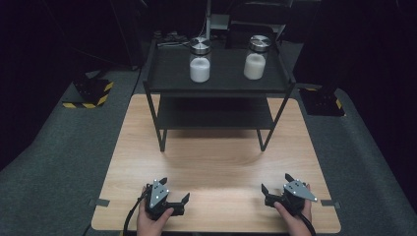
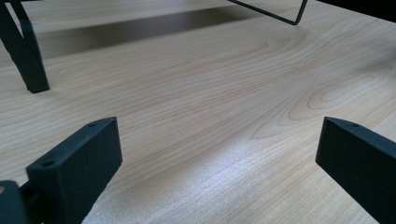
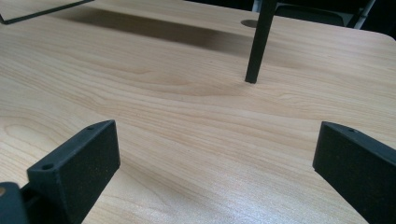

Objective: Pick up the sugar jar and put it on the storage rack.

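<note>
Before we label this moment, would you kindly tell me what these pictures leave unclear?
- White fill in the left jar and right jar: high view, too small to identify.
- Lower shelf of the black rack: high view, its back hidden beneath the top shelf, in shadow.
- Forearms: high view, cut off by the bottom edge.

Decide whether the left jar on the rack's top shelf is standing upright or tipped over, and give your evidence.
Upright. The left jar stands on its base on the rack, its metal lid level on top and the white filling settled evenly in its lower part.
</note>
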